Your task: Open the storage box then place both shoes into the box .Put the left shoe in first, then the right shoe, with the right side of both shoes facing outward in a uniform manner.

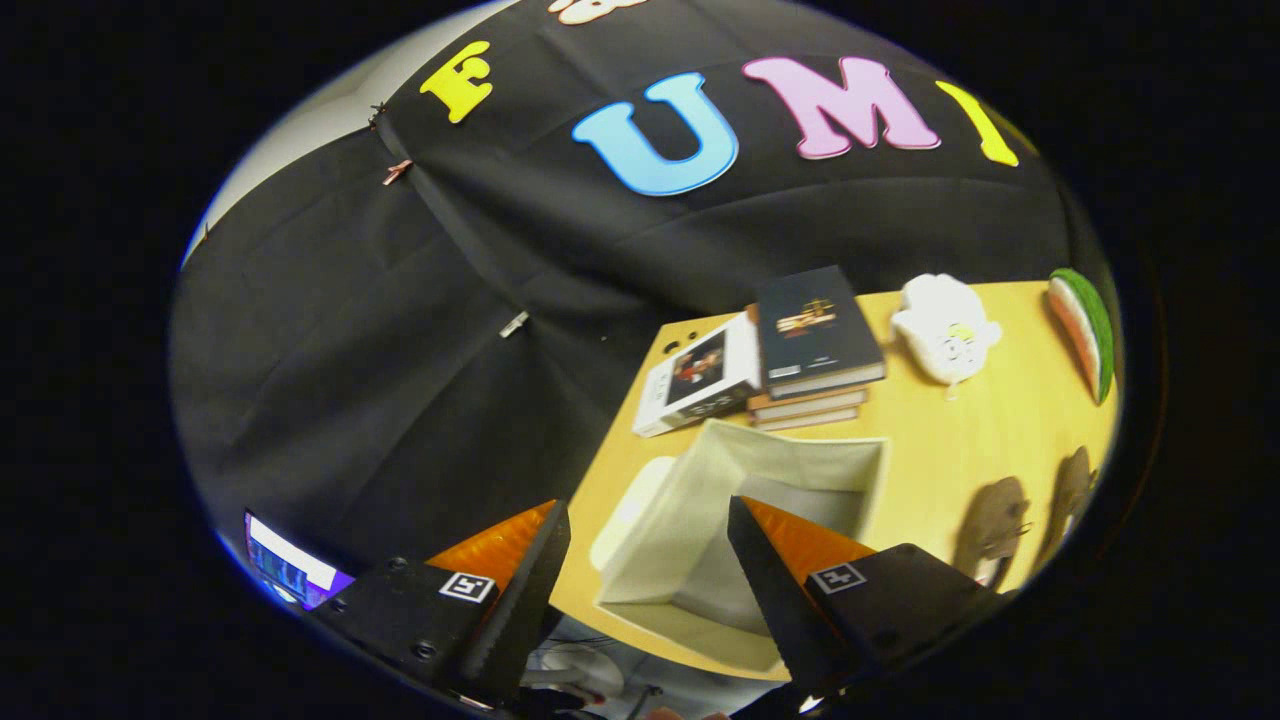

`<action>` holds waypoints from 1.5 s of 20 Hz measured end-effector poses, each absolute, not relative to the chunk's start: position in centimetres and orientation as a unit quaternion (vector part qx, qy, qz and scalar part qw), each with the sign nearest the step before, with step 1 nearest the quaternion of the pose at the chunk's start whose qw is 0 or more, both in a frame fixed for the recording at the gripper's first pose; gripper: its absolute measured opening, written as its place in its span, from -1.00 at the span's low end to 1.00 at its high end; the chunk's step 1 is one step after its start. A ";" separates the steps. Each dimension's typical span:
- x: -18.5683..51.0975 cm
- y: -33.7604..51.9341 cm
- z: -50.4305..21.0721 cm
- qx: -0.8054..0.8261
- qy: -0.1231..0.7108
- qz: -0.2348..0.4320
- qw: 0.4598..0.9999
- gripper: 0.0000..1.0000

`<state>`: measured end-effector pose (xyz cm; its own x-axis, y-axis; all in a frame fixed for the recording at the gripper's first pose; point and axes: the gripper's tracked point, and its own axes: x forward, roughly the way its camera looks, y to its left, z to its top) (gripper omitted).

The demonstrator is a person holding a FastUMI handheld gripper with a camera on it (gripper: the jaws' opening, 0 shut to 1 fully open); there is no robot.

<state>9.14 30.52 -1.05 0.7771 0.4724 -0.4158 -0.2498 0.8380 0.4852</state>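
**Gripper spread wide above the open storage box**

The gripper [648, 520] hangs with its two fingers well apart, nothing between them but air; it grasps nothing. Just ahead of the fingers and partly seen through the gap sits the storage box [760, 480], a pale fabric bin already open at the top, its inside bare as far as the view reaches. A pale flat piece [630, 505] lies against the box's left side, perhaps its lid, though the blur makes that uncertain.

The box stands on a light wooden table [950, 440]. The two shoes, brownish, lie side by side on the table to the right of the box, the nearer shoe [995, 525] just beyond the right finger and the farther shoe [1070, 495] beside it toward the table's edge; both are outside the box.

Beyond the box a stack of books [815, 345] rests near the table's far edge, with a white-covered book [700, 375] leaning beside it. To their right sits a white plush toy [945, 325], and further right a watermelon-slice object [1085, 330].
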 end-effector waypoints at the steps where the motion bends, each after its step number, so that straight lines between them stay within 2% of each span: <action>1: 8.6 27.8 -1.4 0.196 0.265 0.176 0.928 0.96; 4: 6.8 20.5 -4.6 0.170 0.275 0.112 0.939 0.96; 9: 2.8 10.7 -11.7 0.158 0.334 0.032 0.929 0.97; 13: 0.0 5.0 -17.5 0.120 0.383 -0.007 0.916 0.96; 20: 1.5 1.7 -25.9 0.086 0.466 -0.009 0.880 0.97; 27: 5.8 1.4 -29.8 0.107 0.484 0.023 0.868 0.98; 30: 6.7 2.0 -31.2 0.120 0.489 0.050 0.862 0.90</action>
<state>6.71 1.95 -31.22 0.5159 0.2039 -0.8321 0.0303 0.9663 0.2556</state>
